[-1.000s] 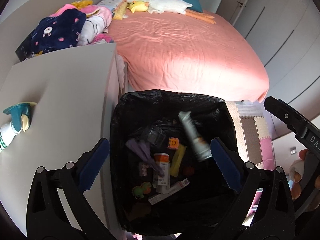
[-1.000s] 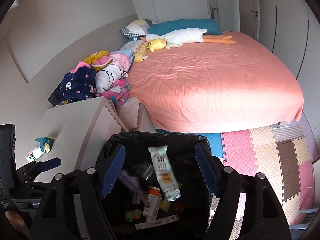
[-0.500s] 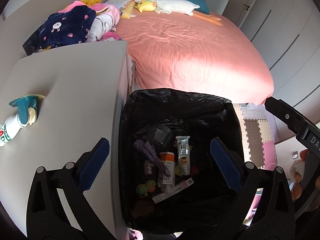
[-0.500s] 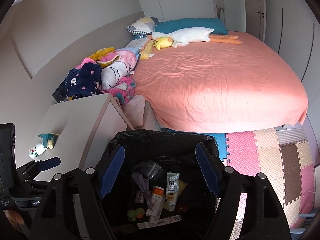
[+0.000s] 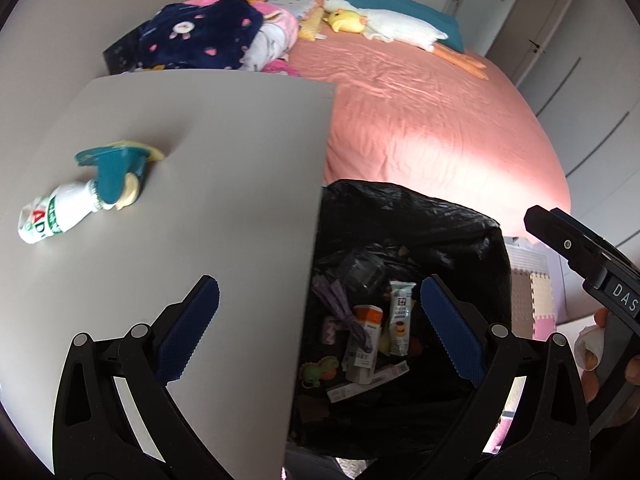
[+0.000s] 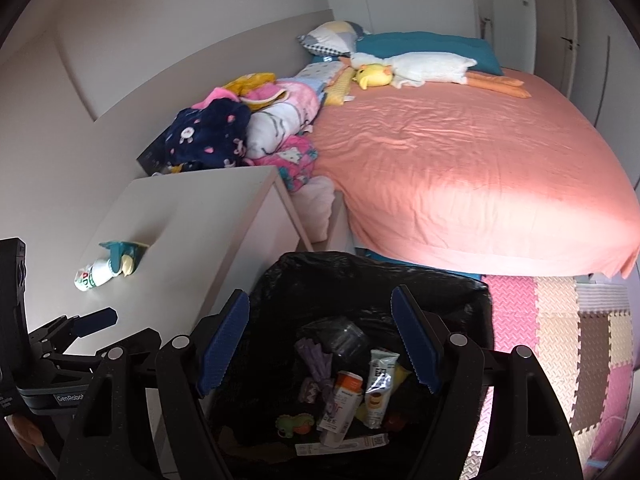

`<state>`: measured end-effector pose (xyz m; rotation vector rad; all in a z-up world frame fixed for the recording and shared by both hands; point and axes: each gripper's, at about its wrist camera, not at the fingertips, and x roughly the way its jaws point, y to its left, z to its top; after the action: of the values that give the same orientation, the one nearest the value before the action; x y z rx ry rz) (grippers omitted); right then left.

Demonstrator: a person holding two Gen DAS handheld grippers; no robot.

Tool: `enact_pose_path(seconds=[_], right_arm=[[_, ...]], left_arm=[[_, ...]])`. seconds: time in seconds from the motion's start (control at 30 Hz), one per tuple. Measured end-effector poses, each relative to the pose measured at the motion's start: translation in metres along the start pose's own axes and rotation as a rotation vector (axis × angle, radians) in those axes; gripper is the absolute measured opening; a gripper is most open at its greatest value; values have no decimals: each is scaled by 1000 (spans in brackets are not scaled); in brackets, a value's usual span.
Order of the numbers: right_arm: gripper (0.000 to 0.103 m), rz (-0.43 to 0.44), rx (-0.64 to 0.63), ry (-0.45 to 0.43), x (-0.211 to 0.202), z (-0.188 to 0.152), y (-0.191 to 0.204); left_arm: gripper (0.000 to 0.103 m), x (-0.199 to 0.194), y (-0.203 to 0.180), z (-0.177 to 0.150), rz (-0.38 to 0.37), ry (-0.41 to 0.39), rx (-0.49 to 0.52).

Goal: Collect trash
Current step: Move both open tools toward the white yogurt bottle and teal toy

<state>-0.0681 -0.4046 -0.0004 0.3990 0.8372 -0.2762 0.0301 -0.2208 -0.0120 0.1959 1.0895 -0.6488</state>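
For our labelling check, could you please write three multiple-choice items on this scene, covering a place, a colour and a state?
1. Where does the small white bottle lie?
A. on the bed
B. on the grey table
C. in the bin

2. What colour is the bed sheet?
A. salmon pink
B. green
C. white

3. How is the right tool?
A. shut on a wrapper
B. shut and empty
C. open and empty

Answers: 1 B, it rests on the table top; 2 A, pink cloth covers the bed; 3 C, its pads stand apart above the bin with nothing between.

Soft daylight, bright patch on bed (image 6: 500,208), fisheye-warped dark edges
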Motion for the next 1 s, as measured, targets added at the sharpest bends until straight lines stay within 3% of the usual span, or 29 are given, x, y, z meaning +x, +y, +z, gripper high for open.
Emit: enact_pose_path(seconds=[0.5,1.0], right_arm=[[74,164,-171,83,39,1,89],[74,268,-256,131,77,4,172]], left_arm=[[97,-30,83,-25,115,-38,-202],[98,-48,160,-44,229,-57,-318]])
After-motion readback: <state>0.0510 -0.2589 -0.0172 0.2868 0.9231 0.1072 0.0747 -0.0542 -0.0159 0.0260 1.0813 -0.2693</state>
